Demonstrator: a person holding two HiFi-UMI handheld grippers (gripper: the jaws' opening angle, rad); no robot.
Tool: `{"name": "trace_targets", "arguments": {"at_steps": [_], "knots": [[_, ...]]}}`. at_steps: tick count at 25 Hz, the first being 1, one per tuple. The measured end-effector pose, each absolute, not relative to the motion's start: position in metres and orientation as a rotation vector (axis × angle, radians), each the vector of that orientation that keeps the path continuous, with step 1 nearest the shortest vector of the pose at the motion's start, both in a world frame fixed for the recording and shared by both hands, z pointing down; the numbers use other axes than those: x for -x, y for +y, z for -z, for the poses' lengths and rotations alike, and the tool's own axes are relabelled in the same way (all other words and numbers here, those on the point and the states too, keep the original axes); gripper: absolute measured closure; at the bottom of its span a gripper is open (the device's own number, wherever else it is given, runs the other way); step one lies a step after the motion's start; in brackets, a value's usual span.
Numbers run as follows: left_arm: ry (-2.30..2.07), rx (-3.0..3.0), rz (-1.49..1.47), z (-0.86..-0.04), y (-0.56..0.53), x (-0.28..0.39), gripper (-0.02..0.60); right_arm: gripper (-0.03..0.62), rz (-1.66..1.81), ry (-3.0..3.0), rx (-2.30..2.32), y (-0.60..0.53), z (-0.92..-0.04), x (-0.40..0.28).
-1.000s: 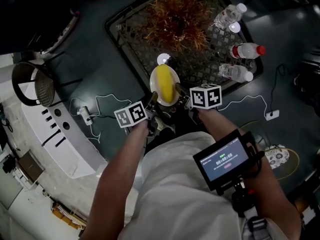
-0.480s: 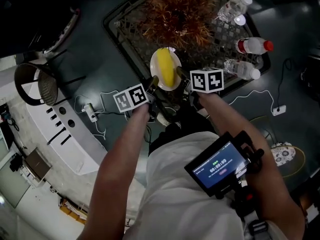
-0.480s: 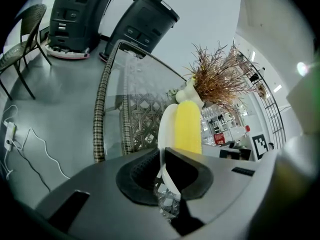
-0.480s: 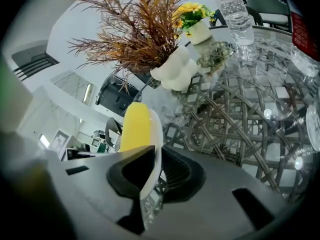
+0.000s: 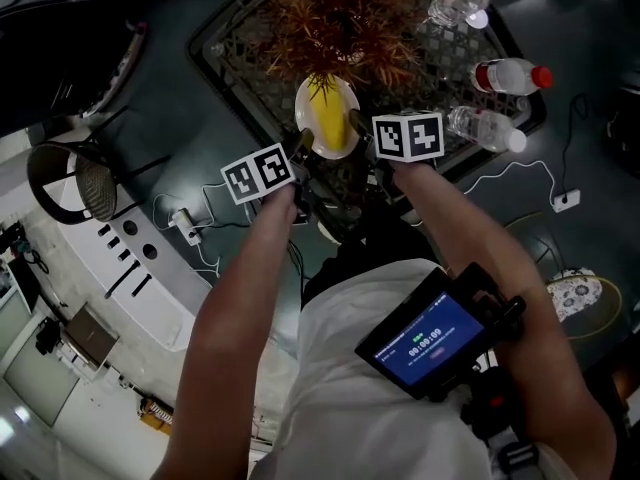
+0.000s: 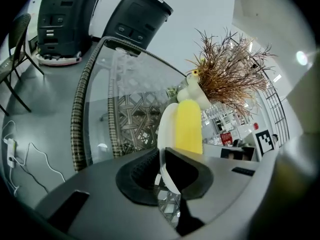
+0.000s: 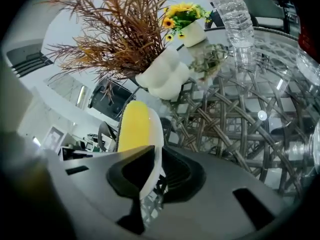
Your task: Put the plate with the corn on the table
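Observation:
A white plate [image 5: 343, 99] carries a yellow ear of corn [image 5: 327, 118] over the near edge of the glass-topped wicker table [image 5: 262, 63]. My left gripper [image 5: 303, 150] is shut on the plate's left rim [image 6: 164, 134], and my right gripper [image 5: 357, 128] is shut on its right rim [image 7: 153, 156]. The corn [image 6: 189, 126] lies lengthwise on the plate [image 7: 157, 129], pointing at the dried-plant vase [image 7: 162, 76]. Whether the plate touches the glass cannot be told.
A bushy dried plant [image 5: 335, 13] in a white vase stands just beyond the plate. Three water bottles [image 5: 485, 126] lie at the table's right side. A small pot of yellow flowers [image 7: 187, 21] sits farther back. Cables and a plug [image 5: 185, 223] lie on the floor left.
Both grippers have carried the plate with the corn forward, from the table's near edge to further over the glass, close to the dried plant.

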State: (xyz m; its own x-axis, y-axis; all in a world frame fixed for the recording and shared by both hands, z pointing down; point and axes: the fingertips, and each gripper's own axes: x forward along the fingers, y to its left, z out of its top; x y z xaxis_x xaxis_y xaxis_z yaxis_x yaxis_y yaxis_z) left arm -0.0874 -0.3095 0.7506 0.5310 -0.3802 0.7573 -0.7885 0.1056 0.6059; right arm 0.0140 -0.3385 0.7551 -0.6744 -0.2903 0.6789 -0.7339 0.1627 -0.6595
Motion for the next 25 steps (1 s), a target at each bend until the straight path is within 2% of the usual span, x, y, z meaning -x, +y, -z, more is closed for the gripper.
{"name": "trace_targets", "arguments": {"at_steps": [13, 18, 25], "knots": [[-1.111, -1.580, -0.595, -0.757, -0.333, 0.086, 0.538, 0.542, -1.353, -2.065, -1.018, -0.359, -0.757, -0.010], [-1.118, -1.680, -0.829, -0.757, -0.335, 0.085, 0.504, 0.542, -1.268, -2.077, -1.005, -0.359, -0.757, -0.008], [-1.176, -1.704, -0.742, -0.750, -0.336, 0.095, 0.500, 0.540, -1.282, -2.130, -1.066, -0.359, -0.754, -0.009]]}}
